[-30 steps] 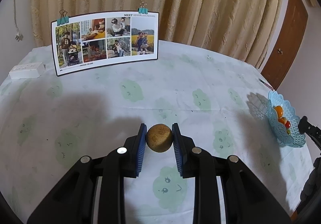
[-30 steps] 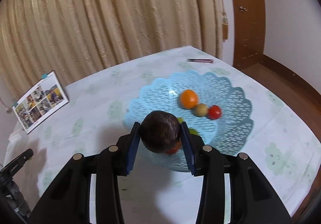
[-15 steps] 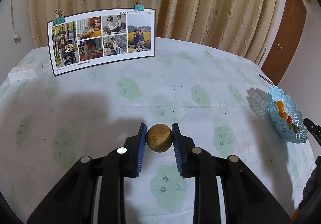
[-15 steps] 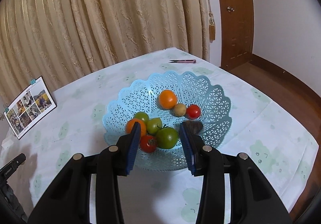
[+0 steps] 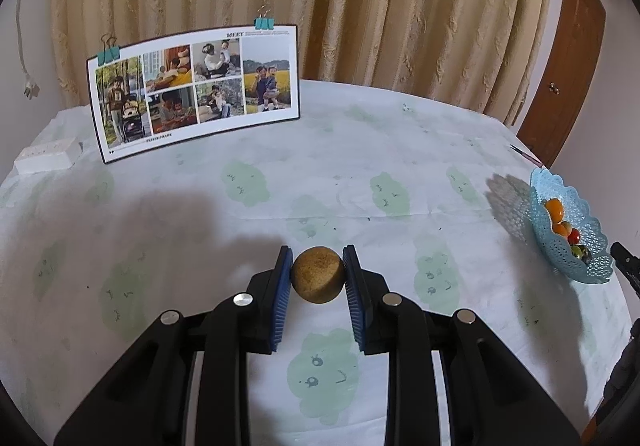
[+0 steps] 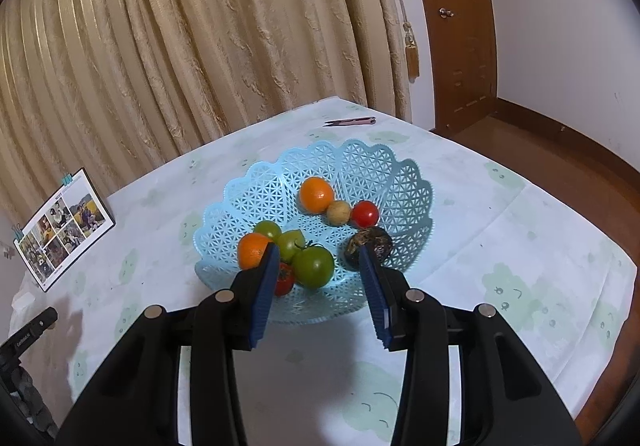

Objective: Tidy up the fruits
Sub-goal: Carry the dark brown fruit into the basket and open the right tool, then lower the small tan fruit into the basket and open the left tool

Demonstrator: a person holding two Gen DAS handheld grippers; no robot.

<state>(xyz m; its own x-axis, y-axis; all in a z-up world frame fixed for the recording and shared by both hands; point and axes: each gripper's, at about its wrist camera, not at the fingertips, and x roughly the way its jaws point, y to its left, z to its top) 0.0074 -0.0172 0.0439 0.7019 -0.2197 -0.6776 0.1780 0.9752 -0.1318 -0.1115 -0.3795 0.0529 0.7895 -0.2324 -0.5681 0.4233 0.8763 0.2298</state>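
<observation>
Released, the dark fruit (image 6: pixel 370 246) lies in the basket (image 6: pixel 408 182) beneath spread right tongs (image 6: pixel 318 252); left tongs (image 5: pixel 317 264) pinch a brown fruit (image 5: pixel 317 274).

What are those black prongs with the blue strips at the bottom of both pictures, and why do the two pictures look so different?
They are hand-held grippers: a person carries one in each hand, and each has a wide-angle camera looking along its two fingers. That gives two viewpoints on the same table.

In the left camera's picture, the left gripper is shut on a round brown fruit. A photo board stands on the table near the curtain, and a white box lies at the left edge.

In the right camera's picture, the right gripper is open and empty over the blue basket. The basket holds oranges, tomatoes and a dark fruit.
</observation>
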